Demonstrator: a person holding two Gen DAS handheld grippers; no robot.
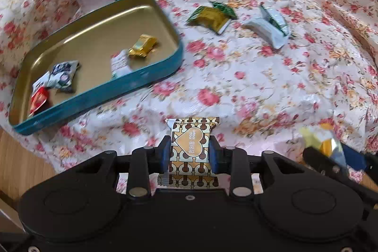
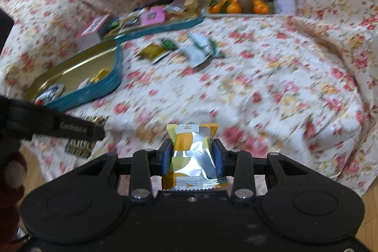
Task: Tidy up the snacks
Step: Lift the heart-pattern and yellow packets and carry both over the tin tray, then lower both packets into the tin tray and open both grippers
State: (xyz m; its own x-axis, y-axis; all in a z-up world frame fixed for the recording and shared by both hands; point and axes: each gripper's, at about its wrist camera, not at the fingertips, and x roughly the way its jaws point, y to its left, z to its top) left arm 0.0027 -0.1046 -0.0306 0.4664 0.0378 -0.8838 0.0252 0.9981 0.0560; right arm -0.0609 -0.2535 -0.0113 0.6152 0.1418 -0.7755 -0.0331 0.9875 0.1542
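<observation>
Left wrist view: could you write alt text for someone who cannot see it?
A hand-held gripper pinches a brown-and-gold heart-print snack packet above a floral cloth. To its left sits a blue tin tray with a few wrapped sweets; two packets lie loose beyond.

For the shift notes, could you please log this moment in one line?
left gripper: shut on brown-gold packet | right gripper: shut on yellow-silver packet | teal tin: partly filled
</observation>
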